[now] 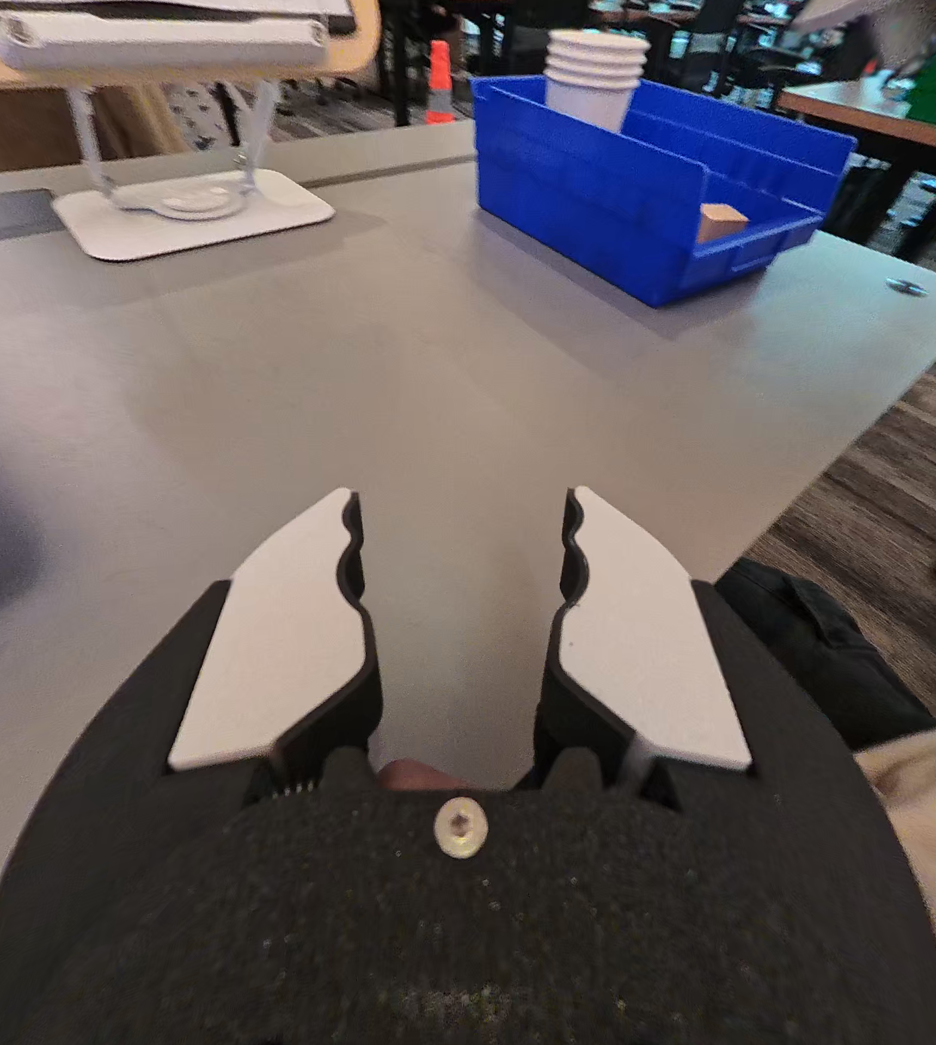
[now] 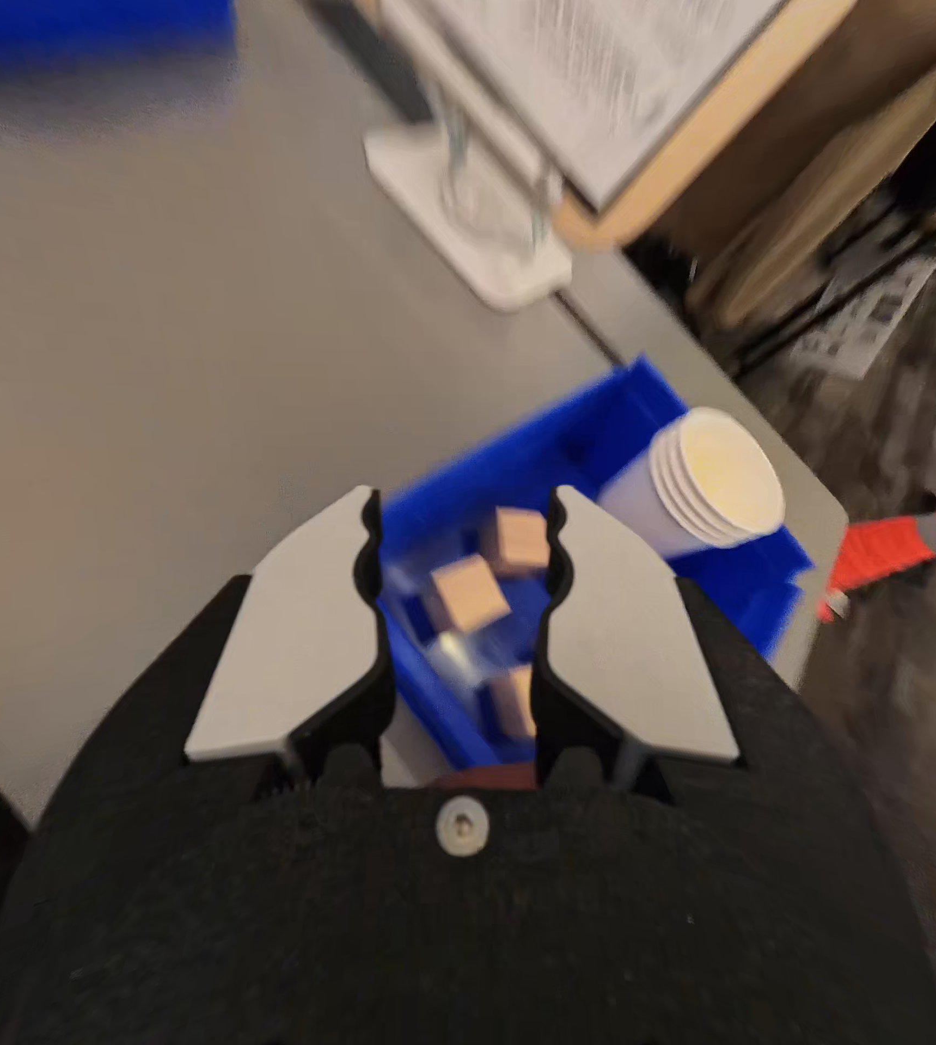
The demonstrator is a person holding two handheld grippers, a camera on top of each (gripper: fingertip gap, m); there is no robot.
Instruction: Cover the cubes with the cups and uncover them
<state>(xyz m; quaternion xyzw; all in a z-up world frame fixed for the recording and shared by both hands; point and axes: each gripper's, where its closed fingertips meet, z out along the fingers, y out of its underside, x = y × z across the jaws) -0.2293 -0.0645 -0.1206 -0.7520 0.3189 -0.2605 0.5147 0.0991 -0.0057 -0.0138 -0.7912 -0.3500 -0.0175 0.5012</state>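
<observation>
The left gripper point(image 1: 462, 497) is hovering low over the grey table point(image 1: 341, 367), its two fingers spread apart with only bare tabletop showing between them. Nothing is being gripped.

Ahead of it and to the right, a blue bin point(image 1: 584, 192) is sitting on the table near the far edge. A stack of white paper cups point(image 1: 595, 79) is standing upright in the bin's rear section, rims upward. One wooden cube point(image 1: 721, 221) is showing in the bin's front section, close to the low front wall. A white stand point(image 1: 194, 217) is resting on the table to the left of the bin, well apart from it, carrying a flat white device above.

The right gripper point(image 2: 461, 500) is positioned above the same blue bin point(image 2: 516, 458), looking down into it. Its fingers are also spread, holding nothing. This view is blurred. Between the fingers, three wooden cubes point(image 2: 468, 591) are lying on the bin floor, two near each other further in and one partly hidden behind the right finger. The cup stack point(image 2: 697, 480) is appearing beyond the right fingertip, its open mouth facing the camera. An orange cone point(image 2: 901, 543) is visible on the floor beyond the table's edge.
</observation>
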